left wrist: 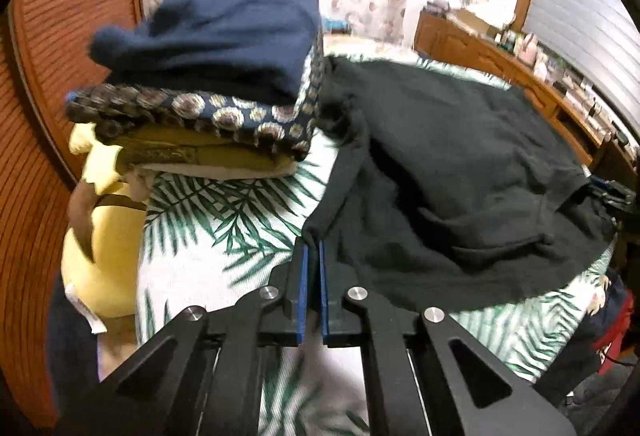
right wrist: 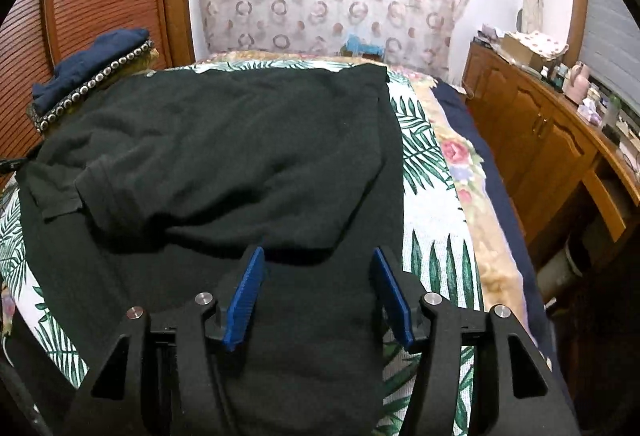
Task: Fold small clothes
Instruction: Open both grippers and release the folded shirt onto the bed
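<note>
I am folding the black shirt point(right wrist: 224, 140). It lies on the bed point(right wrist: 432, 204), partly folded, with one sleeve point(right wrist: 80, 188) turned in at 9 o'clock in the right view.

My left gripper point(left wrist: 313, 248) has its fingers point(left wrist: 303, 276) pressed together. They sit at the shirt's near corner, and the black edge point(left wrist: 316, 232) meets their tips. I think they pinch that corner, but I cannot see cloth between them, so I am not sure.

My right gripper point(right wrist: 320, 268) has its fingers point(right wrist: 244, 292) spread wide. It hovers over the shirt's near part and holds nothing.

To do this step well, I would bring the right fingers down to the near edge at about 3 o'clock and close them on all the layers. Then both grippers should lift together, at the same height, and carry the near edge toward 12 o'clock. If one side goes faster, the fold will come out crooked. I would lay it down flat before letting go.

The pile point(left wrist: 208, 84) of folded clothes sits just beside the shirt at 10 o'clock. I should keep the cloth from bumping it.
</note>
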`<state>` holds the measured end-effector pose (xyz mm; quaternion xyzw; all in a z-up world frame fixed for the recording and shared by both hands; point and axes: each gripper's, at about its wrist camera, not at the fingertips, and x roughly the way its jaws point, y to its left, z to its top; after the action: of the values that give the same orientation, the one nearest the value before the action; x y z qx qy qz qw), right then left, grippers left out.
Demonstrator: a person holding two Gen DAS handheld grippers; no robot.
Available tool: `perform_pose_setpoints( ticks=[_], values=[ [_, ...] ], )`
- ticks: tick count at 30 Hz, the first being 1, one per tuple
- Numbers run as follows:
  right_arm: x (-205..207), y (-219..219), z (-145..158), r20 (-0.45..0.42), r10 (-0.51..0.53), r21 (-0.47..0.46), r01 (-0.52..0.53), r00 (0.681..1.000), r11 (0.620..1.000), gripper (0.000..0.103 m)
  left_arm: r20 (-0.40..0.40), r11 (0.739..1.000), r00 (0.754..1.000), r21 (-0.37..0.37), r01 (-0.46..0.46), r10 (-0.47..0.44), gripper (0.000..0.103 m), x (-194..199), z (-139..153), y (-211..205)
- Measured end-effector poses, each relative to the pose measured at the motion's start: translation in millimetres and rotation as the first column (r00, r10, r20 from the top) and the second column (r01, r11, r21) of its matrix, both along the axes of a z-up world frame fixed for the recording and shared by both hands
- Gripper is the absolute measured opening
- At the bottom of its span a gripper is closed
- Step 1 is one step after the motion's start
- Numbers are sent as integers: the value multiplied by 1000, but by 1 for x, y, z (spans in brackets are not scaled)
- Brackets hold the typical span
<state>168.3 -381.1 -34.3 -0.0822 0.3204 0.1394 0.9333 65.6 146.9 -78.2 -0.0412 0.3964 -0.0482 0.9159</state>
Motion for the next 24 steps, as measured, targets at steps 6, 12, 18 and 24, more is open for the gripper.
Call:
perform_pose_setpoints(
  ticks=[6,12,18,24],
  values=[
    [-3,3,-8,40,15,11,-15,999,1000,60,58,994,992,-12,-109,110,6,-46,20,13],
    [-7,6,-16,42,21,11,-21,999,1000,60,15,995,994,-14,-104,104,6,-41,7,10],
    [-8,5,-20,43,21,13,-22,999,1000,60,18,994,994,-9,-107,107,6,-52,6,9],
    [-10,0,-18,1,-15,18,15,1000,1000,60,7,993,993,2,-120,120,6,-60,-1,11]
  ],
)
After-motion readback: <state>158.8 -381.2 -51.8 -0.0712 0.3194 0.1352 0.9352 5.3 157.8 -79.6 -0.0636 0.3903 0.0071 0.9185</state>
